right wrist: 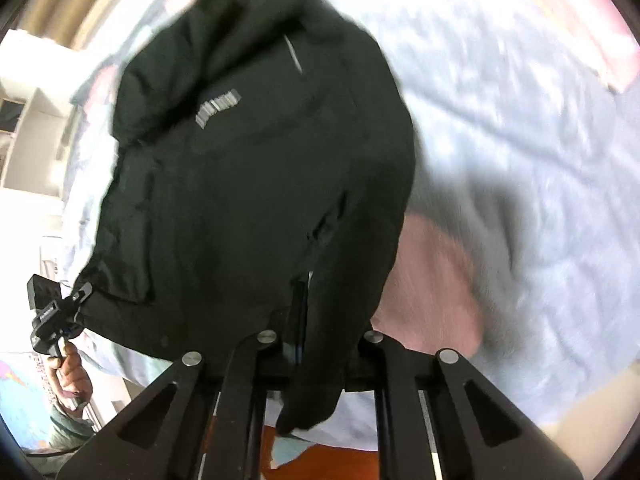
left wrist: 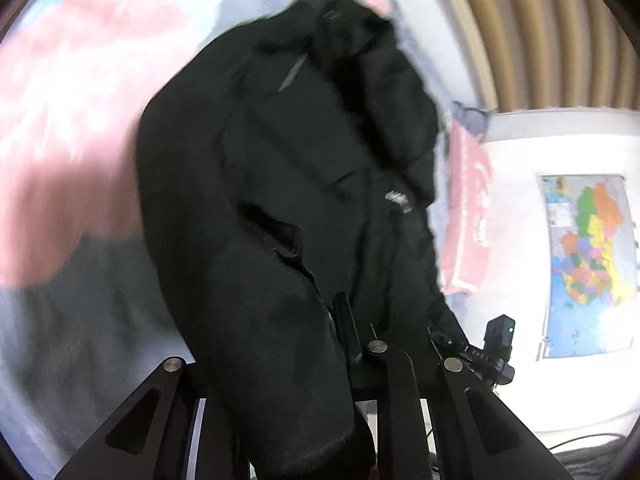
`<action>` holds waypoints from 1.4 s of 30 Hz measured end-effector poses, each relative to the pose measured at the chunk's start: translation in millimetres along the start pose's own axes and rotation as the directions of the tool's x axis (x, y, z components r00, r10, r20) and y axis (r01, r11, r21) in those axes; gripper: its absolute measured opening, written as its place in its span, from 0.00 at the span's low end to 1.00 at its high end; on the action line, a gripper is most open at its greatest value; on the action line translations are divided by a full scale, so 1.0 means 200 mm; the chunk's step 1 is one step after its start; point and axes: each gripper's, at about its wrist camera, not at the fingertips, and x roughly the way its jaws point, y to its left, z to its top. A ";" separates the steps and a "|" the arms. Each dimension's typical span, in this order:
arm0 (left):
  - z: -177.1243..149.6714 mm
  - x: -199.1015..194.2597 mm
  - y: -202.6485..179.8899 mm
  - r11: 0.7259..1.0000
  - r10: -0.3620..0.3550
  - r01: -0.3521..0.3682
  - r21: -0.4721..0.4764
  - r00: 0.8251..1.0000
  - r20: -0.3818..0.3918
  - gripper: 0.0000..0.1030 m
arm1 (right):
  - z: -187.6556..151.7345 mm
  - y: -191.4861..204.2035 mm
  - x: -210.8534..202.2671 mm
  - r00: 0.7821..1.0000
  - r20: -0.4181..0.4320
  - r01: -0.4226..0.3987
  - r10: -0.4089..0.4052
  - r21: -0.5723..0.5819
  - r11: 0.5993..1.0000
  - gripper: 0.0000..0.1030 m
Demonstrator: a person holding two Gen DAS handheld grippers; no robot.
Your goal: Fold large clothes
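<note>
Black jacket (left wrist: 280, 168) at frame centre over the bed (right wrist: 500, 128), both hand-held grippers (left wrist: 352, 320) (right wrist: 300, 304) clamped on its hem.

Black jacket (left wrist: 280, 184) (right wrist: 256, 184): padded, dark, large. Grey lettering on chest, slim pale zip pull near collar, slit pocket at side. Spread lengthwise over bed, near hem edge bunched and raised, one sleeve hanging down.

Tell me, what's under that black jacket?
Under the jacket lies a pale blue bedsheet with pink patches. Whatever sits directly beneath the jacket is covered.
</note>
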 end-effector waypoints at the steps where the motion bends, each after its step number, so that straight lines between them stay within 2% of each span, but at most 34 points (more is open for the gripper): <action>1: 0.02 -0.02 -0.04 1.000 -0.012 0.012 0.008 1.000 0.016 0.20 | 0.03 0.01 -0.05 1.000 0.021 -0.009 0.009 -0.002 1.000 0.14; 6: 0.20 -0.18 -0.20 0.995 -0.093 0.087 0.055 0.989 0.118 0.20 | 0.22 0.09 -0.28 0.990 0.127 -0.053 0.056 -0.025 0.998 0.14; 10: 0.38 -0.30 -0.35 0.986 -0.142 0.121 0.118 0.973 0.182 0.20 | 0.43 0.17 -0.45 0.971 0.212 -0.097 0.107 -0.058 0.994 0.14; 16: 0.68 -0.39 -0.59 0.971 -0.176 0.129 0.199 0.954 0.241 0.20 | 0.81 0.35 -0.66 0.936 0.332 -0.077 0.115 -0.125 0.989 0.14; 21: 1.03 -0.35 -0.76 0.974 -0.155 0.103 0.202 0.951 0.266 0.21 | 1.16 0.43 -0.68 0.928 0.361 -0.054 0.096 -0.124 0.991 0.13; 24: 1.27 -0.23 -0.80 0.983 -0.118 0.075 0.167 0.956 0.270 0.22 | 1.45 0.45 -0.56 0.935 0.345 -0.063 0.082 -0.067 0.996 0.14; 26: 1.42 -0.13 -0.79 0.989 -0.089 0.053 0.140 0.959 0.268 0.23 | 1.59 0.45 -0.43 0.944 0.325 -0.055 0.065 -0.041 0.998 0.14; 28: 1.59 0.02 -0.74 0.994 -0.050 0.024 0.103 0.964 0.260 0.24 | 1.73 0.44 -0.30 0.953 0.302 -0.024 0.029 -0.021 0.999 0.14; 31: 1.76 0.23 -0.61 0.999 0.021 -0.032 0.044 0.972 0.235 0.25 | 1.92 0.43 0.00 0.971 0.234 0.045 -0.046 0.010 0.999 0.14; 34: 1.88 0.47 -0.46 0.993 0.116 -0.114 -0.020 0.975 0.189 0.26 | 2.05 0.40 0.28 0.982 0.159 0.106 -0.106 0.005 0.994 0.17; 37: 1.94 0.65 -0.32 0.989 0.145 -0.138 -0.057 0.979 0.143 0.26 | 2.10 0.39 0.50 0.982 0.100 0.160 -0.158 -0.017 0.987 0.17; 39: 1.94 0.76 -0.26 0.986 0.165 -0.162 -0.032 0.978 0.126 0.26 | 2.12 0.38 0.61 0.979 0.082 0.188 -0.186 -0.028 0.982 0.17; 42: 1.94 0.81 -0.25 0.983 0.176 -0.181 0.027 0.976 0.129 0.26 | 2.12 0.37 0.71 0.975 0.078 0.214 -0.210 -0.042 0.976 0.18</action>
